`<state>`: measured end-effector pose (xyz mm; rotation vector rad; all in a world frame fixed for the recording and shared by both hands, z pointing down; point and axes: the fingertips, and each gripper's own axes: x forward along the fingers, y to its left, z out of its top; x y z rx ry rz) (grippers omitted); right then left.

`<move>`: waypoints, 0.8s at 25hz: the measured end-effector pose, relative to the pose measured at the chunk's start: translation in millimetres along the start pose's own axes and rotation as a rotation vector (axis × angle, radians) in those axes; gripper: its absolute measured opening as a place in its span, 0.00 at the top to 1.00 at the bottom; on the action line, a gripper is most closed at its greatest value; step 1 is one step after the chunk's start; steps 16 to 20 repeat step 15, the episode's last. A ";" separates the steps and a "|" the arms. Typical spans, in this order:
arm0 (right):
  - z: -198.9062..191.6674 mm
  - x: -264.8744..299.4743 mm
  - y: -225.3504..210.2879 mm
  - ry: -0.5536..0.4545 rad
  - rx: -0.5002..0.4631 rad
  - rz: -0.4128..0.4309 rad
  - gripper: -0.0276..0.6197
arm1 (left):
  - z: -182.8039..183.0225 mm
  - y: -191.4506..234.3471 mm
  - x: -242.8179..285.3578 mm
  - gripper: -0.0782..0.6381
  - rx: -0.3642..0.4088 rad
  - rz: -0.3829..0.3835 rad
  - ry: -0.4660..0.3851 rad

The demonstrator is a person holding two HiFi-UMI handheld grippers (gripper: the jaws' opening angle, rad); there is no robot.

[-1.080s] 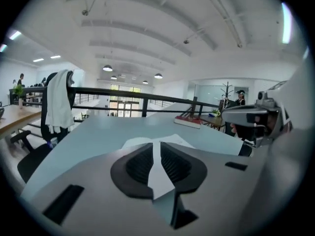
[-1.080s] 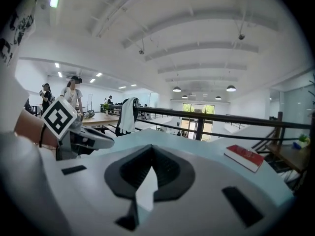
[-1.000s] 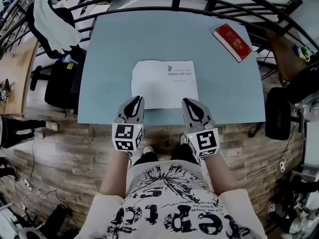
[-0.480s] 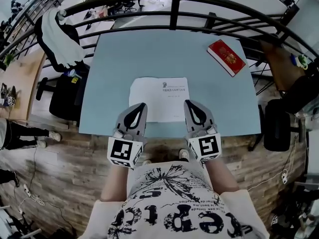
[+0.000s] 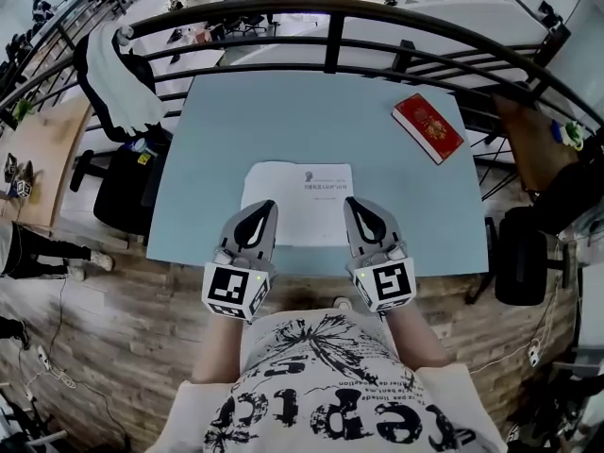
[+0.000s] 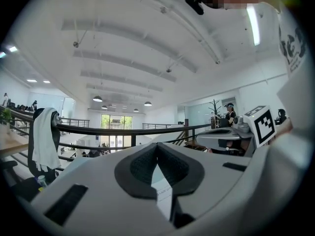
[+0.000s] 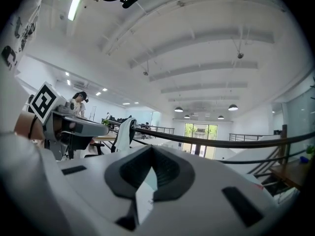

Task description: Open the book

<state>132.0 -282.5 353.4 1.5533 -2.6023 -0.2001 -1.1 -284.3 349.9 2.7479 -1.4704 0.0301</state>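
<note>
Book (image 5: 297, 203) closed, flat, long axis along near edge of table (image 5: 283, 121)

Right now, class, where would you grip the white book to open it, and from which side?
Pinch the cover alone at a near corner of the white book, coming low from the near edge of the table. It lies flat and closed, so only thin edges offer a hold; the spine side cannot be told.

Pale blue surface (image 5: 283, 121), a red book (image 5: 427, 127) near its far right corner. Black railing (image 5: 283, 4) curves behind. On the left, white cloth (image 5: 118, 78) draped over a black chair (image 5: 127, 182); wooden floor (image 5: 104, 319) below.
</note>
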 end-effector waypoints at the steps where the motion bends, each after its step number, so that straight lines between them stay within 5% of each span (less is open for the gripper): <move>1: 0.0 0.6 0.1 -0.002 -0.001 0.003 0.94 | 0.5 0.3 0.8 0.87 -0.002 0.002 -0.001; 20: 2.5 2.7 -3.9 -0.027 -0.006 0.005 0.94 | -2.2 0.6 8.7 0.87 -0.030 0.004 -0.001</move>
